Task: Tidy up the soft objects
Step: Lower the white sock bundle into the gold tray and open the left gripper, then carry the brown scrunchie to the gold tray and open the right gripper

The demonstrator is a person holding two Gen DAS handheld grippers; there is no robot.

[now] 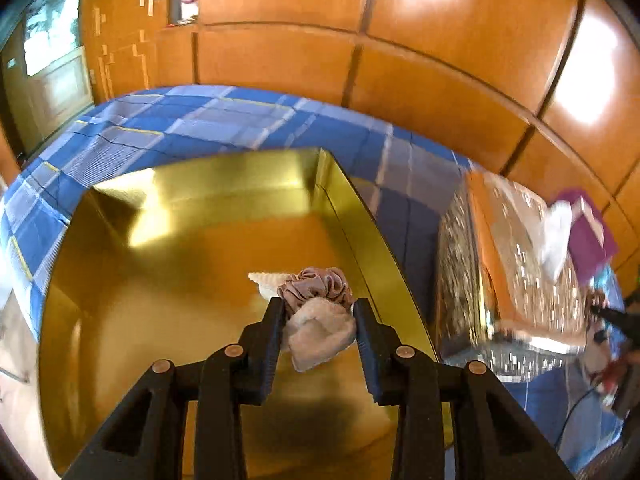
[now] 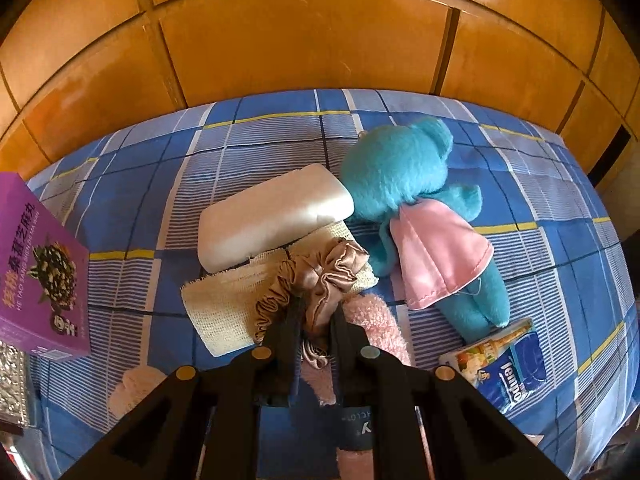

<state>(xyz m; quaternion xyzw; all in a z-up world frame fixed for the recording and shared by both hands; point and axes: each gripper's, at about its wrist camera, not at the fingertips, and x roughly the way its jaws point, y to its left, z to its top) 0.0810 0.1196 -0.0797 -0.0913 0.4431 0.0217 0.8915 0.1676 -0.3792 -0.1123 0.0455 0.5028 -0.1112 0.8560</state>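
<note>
1. Closest in the left view: left gripper [image 1: 320, 306], narrow, pinching a pale fluffy cloth [image 1: 320, 332] between both fingers.
2. Right under it: the gold box [image 1: 160, 280], with the cloth hanging over the floor of the box, close to its right wall.
3. A bit farther in the box, beside that same wall: a pink scrunchie [image 1: 316, 284] and a small cream cloth [image 1: 266, 280], already put away.
4. Closest in the right view: right gripper [image 2: 317, 308], squeezed tight on a brown scrunchie [image 2: 324, 272] near the middle of the bed [image 2: 140, 184].
5. Under the brown scrunchie: a cream net cloth [image 2: 224, 304]. Just beside it: a pink fluffy sock [image 2: 376, 320].
6. Farther back: a white pad [image 2: 272, 216] and a blue plush toy [image 2: 400, 168], touching each other.
7. Off to the sides: a purple box [image 2: 36, 264] by the left edge, a tissue pack [image 2: 508, 364] toward the right edge.
8. Step in hand, most likely: dropping the pale fluffy cloth into the gold box, with the brown scrunchie ready to go after it.
9. Next move: open the left gripper wide, let go gently, then lift the brown scrunchie straight up so the net cloth stays down.
</note>
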